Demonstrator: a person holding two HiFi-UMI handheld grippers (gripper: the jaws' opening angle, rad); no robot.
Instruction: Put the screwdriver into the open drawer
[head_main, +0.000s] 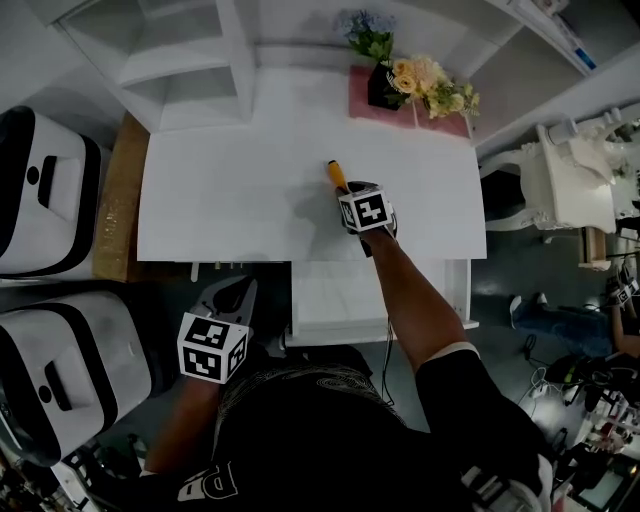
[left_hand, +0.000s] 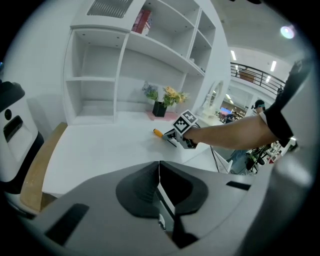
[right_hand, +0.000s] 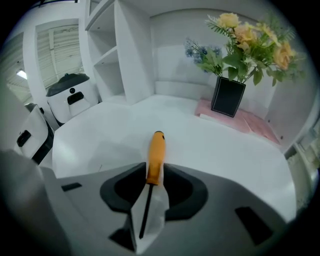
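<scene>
An orange-handled screwdriver (head_main: 336, 173) (right_hand: 156, 157) lies on the white desk (head_main: 230, 200), its black shaft pointing toward the front edge. My right gripper (head_main: 345, 190) (right_hand: 154, 175) is down over it, open, with the handle lying between the two jaws and the shaft running back under them. The left gripper view also catches the screwdriver (left_hand: 158, 132) and the right gripper (left_hand: 172, 136). The open drawer (head_main: 380, 328), white inside, juts out below the desk's front edge. My left gripper (head_main: 240, 290) (left_hand: 159, 167) hangs left of the drawer, shut with nothing in it.
A black vase of flowers (head_main: 385, 88) (right_hand: 227, 97) stands on a pink mat (head_main: 365, 108) at the desk's back. White shelving (head_main: 190, 60) rises at the back left. Two white machines (head_main: 40, 190) (head_main: 60, 370) sit at the left beside a wooden strip (head_main: 118, 200).
</scene>
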